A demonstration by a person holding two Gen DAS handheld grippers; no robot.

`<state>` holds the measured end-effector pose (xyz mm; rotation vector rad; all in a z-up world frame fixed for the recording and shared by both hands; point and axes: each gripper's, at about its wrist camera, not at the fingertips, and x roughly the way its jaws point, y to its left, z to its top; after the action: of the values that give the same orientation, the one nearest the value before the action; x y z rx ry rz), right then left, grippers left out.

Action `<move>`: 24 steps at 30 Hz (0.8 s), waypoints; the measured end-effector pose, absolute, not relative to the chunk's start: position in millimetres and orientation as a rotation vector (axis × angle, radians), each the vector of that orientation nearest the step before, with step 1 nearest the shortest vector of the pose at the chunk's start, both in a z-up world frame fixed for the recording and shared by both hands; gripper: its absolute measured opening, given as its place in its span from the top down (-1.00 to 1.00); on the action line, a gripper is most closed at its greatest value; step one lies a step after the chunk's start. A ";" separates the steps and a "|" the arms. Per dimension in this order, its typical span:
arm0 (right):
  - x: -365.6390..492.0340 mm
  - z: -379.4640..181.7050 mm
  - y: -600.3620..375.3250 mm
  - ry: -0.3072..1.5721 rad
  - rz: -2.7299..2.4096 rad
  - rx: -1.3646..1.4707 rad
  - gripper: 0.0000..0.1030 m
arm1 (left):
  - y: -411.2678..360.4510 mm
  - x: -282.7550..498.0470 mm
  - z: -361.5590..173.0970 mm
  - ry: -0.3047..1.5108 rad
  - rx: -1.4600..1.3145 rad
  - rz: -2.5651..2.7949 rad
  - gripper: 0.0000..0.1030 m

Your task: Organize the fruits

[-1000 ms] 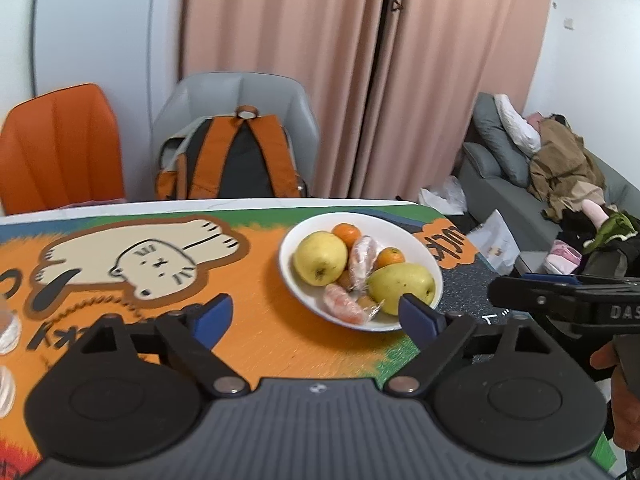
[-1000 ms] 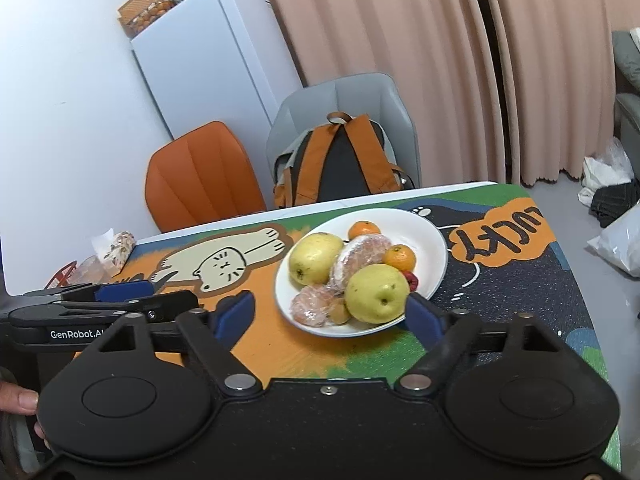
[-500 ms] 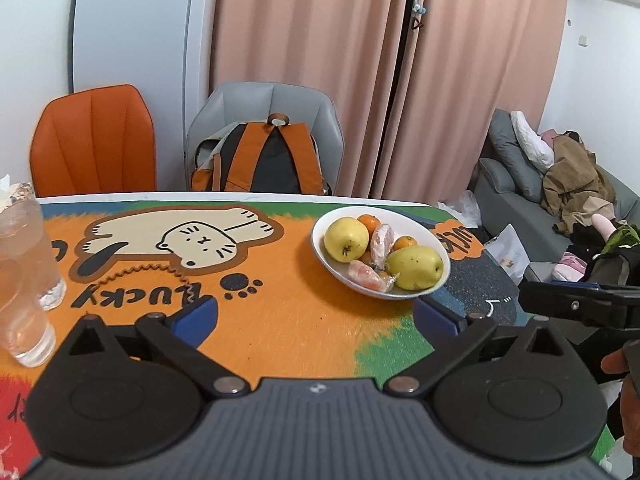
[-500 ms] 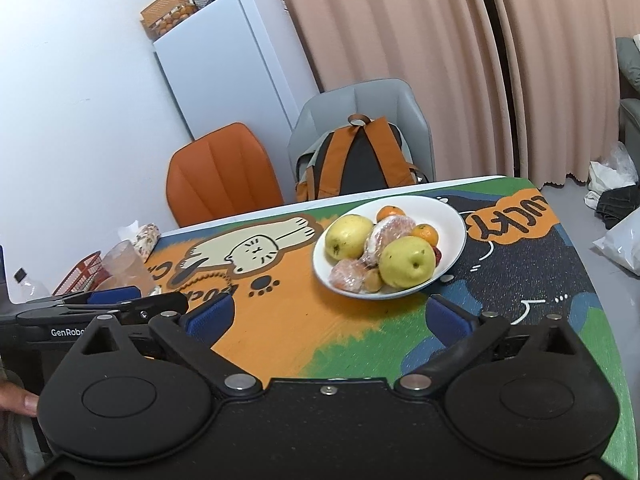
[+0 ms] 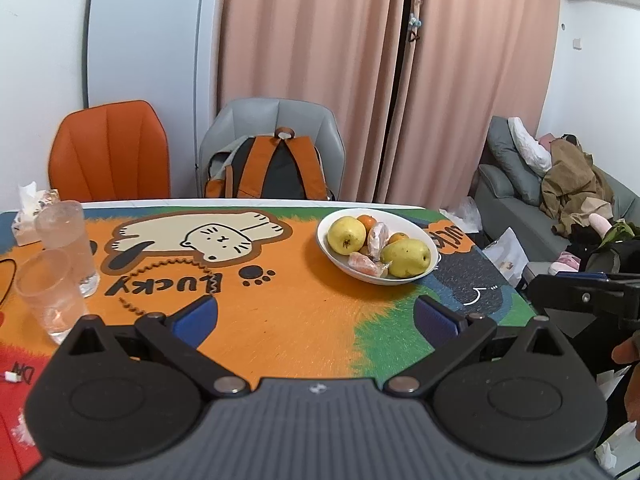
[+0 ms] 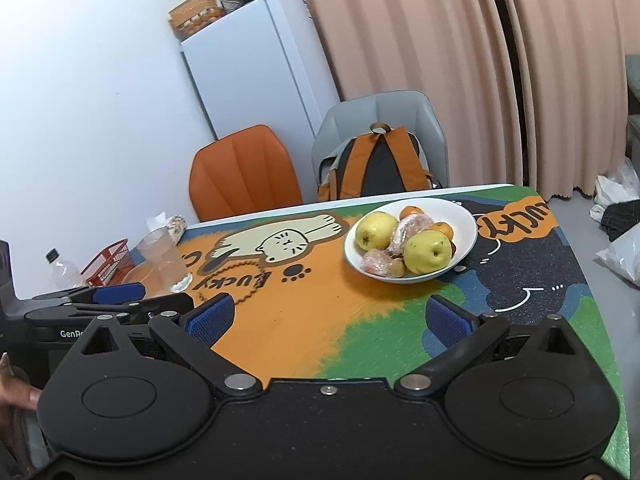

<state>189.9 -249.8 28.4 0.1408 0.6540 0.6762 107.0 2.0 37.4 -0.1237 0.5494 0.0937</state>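
both grippers empty, jaws spread wide: left gripper [image 5: 316,316] and right gripper [image 6: 328,314] hang over the near part of the table mat [image 5: 280,320], nothing between the blue pads. fruits sit piled in the white bowl [image 5: 428,240] well ahead near the mat's far right: two yellow pears [image 5: 346,235], small oranges [image 6: 412,212], plastic-wrapped pieces [image 6: 408,228]. all fruit gathered in one dish, so sorting looks about done; wide jaws probably mean a release. plastic cups [image 5: 66,236] stand apart at left, clear of the bowl
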 end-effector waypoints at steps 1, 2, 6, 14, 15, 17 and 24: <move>186.3 30.6 -250.4 0.650 0.677 0.141 -1.00 | 2.0 103.3 39.1 0.545 -0.123 0.091 -1.00; 183.6 32.6 -250.8 0.647 0.678 0.142 -1.00 | 1.7 99.1 40.9 0.541 -0.122 0.090 -1.00; 171.9 39.8 -253.5 0.634 0.684 0.150 -1.00 | 0.5 83.9 46.6 0.529 -0.118 0.095 -1.00; 155.4 47.1 -252.2 0.633 0.702 0.134 -1.00 | -0.5 60.1 52.5 0.528 -0.106 0.106 -1.00; 154.0 47.7 -251.1 0.634 0.703 0.132 -1.00 | 0.0 57.7 53.3 0.526 -0.104 0.107 -1.00; 151.5 48.7 -250.0 0.636 0.706 0.128 -1.00 | 0.6 54.3 55.1 0.523 -0.104 0.110 -1.00; 144.2 52.0 -249.3 0.627 0.712 0.124 -1.00 | 1.7 49.3 58.4 0.518 -0.105 0.114 -1.00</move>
<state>144.2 -249.3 52.0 0.1241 0.6270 0.7117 49.3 1.7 58.4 -0.1054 0.5176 0.1138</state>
